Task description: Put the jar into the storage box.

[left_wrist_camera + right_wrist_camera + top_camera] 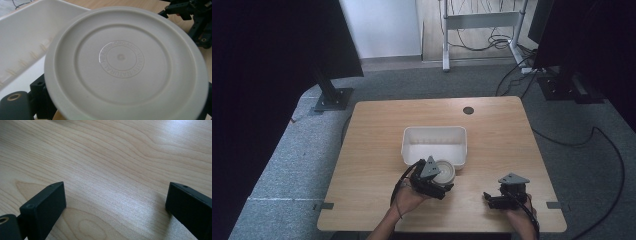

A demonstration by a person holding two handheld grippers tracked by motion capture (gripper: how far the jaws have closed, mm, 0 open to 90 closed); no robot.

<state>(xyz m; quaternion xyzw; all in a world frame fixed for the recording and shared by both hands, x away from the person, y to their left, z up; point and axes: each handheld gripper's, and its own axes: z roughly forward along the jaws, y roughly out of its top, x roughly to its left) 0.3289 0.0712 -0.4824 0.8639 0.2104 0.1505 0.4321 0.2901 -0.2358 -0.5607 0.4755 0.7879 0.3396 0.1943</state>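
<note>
A round cream plate (445, 171) with raised rings and embossed lettering at its centre (125, 62) is tilted up just in front of the white plastic bin (434, 131), near its front right corner. My left gripper (432, 183) is shut on the plate's lower edge, and its black jaws (122, 105) peek out from behind the rim at both sides. The bin's ribbed inner wall (22, 42) lies to the left behind the plate. My right gripper (502, 199) rests low near the table's front right, open (116, 202), with bare wood between its jaws.
The wooden table (377, 150) has a round cable hole (468, 110) at the back. Black stands (332, 95) and cables (592, 140) sit on the grey floor around it. The right gripper (195, 20) lies beyond the plate in the left gripper view.
</note>
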